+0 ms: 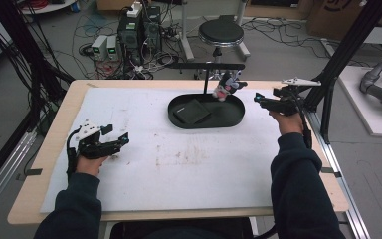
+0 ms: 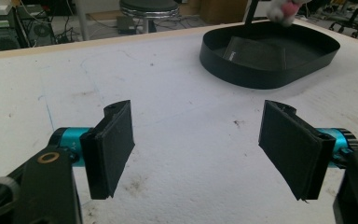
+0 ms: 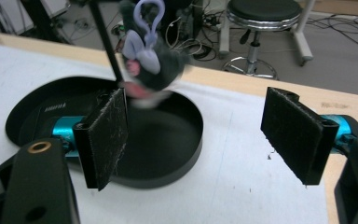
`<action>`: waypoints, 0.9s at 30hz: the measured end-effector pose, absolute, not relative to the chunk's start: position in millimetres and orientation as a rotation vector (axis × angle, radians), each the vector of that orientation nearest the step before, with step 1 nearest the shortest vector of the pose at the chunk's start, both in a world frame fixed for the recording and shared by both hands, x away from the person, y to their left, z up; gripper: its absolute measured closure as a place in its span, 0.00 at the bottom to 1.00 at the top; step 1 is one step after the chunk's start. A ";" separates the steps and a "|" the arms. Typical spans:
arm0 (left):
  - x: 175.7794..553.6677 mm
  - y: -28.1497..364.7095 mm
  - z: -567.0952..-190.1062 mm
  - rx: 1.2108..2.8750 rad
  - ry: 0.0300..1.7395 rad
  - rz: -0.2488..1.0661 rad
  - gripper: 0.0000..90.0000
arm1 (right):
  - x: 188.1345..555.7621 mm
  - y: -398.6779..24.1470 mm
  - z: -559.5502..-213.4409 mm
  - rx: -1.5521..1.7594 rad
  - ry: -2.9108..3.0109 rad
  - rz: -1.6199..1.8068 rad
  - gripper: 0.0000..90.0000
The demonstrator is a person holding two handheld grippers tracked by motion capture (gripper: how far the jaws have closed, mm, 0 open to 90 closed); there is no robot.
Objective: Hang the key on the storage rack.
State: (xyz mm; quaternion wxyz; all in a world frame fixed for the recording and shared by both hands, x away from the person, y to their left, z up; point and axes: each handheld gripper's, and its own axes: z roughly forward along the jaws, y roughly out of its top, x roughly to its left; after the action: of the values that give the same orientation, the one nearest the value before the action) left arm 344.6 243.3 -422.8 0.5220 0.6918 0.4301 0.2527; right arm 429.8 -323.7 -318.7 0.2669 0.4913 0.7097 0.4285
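My right claw (image 1: 259,98) sits at the upper right of the high view, jaws spread and empty. The thing it faces is a small plush toy (image 1: 227,84), grey with pale ears and a pink patch, hanging by a lilac clip from the black stand (image 1: 206,66) above the far end of the black oval tray (image 1: 179,122). In the right gripper view the plush toy (image 3: 148,70) hangs in the upper middle, just above and behind my left-hand pad (image 3: 103,137), blurred, and not between the pads. The upright post of the stand runs down right beside it, close enough to crowd any approach from that side. Below it the tray wall curves across the frame.

A flat dark pouch (image 1: 192,111) lies in the tray, left of the toy in the high view.

My left claw (image 1: 120,141) rests at the lower left of the high view, well apart from the tray, jaws likewise spread with nothing in them. In the left gripper view there is bare, scuffed white surface (image 2: 168,93) between its pads, with the tray at the upper right.

Beyond the surface, at the top of the high view, stand a round black stool (image 1: 221,33), computer boxes (image 1: 139,30) and loose cables on the floor.
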 end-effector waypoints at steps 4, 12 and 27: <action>344.5 243.6 -422.4 1.640 1.038 0.602 0.29 | 414.3 -329.4 -327.3 1.312 1.932 1.171 0.26; 346.0 240.5 -420.8 1.634 1.031 0.602 0.29 | 374.5 -338.1 -360.7 1.271 1.945 1.194 0.24; 340.4 236.0 -418.5 1.630 1.001 0.598 0.29 | 347.7 -320.1 -389.0 1.160 1.979 1.110 0.24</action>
State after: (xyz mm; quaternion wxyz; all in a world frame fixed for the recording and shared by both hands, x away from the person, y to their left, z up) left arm 340.4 236.0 -418.5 0.5385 0.6854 0.4207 0.2514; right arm 347.7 -320.1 -389.0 0.2922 0.4352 0.7427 0.4166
